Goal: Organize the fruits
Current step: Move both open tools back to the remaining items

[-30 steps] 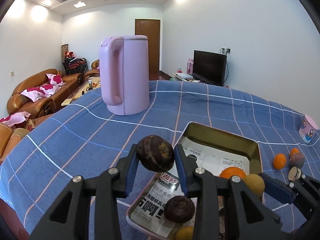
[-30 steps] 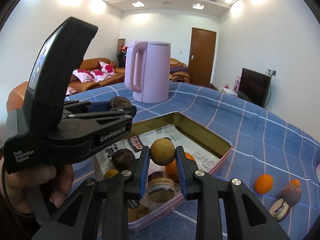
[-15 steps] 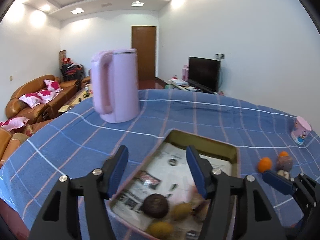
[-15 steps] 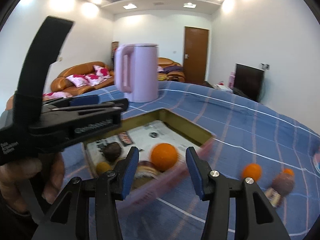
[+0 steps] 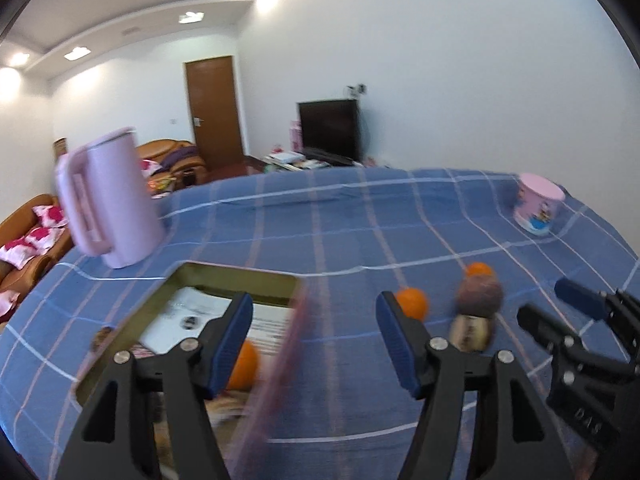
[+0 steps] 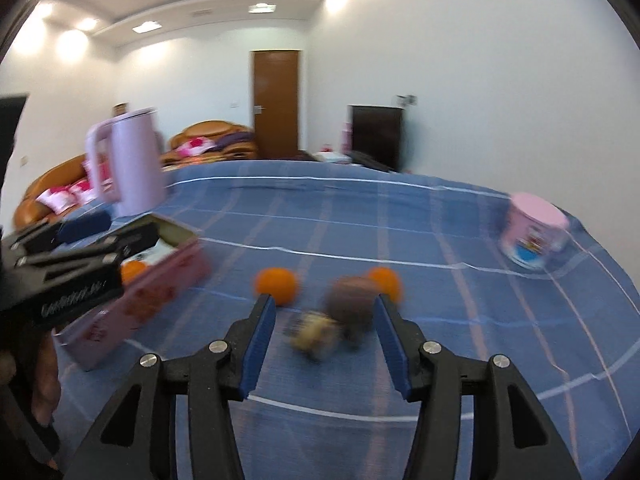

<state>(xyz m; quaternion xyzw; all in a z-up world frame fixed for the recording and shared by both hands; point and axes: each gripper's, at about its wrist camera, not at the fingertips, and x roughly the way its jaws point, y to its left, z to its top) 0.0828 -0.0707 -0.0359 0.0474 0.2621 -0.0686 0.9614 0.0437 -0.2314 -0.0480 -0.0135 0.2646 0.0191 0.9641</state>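
My left gripper [image 5: 316,344] hangs over the blue checked cloth just right of the pink tin tray [image 5: 180,280]; its jaws are opening with nothing between them. An orange [image 5: 244,364] lies in the tray. My right gripper [image 6: 324,344] also has its jaws opening, and it holds nothing. On the cloth just beyond its tips lie a cut half fruit [image 6: 316,334] and a brown-purple fruit [image 6: 352,296]. Two small oranges [image 6: 276,284] [image 6: 386,282] sit behind them. The picture is blurred by motion.
A tall pink kettle [image 5: 108,204] stands at the back left of the table. A pink printed cup [image 5: 538,208] stands near the far right edge. A person's hand [image 6: 40,380] holds the left gripper [image 6: 108,230]. Sofas, a door and a television are beyond the table.
Both grippers let go of their round fruits over the tray and opened. Both then swung right, away from the tray and toward the loose fruit on the cloth.
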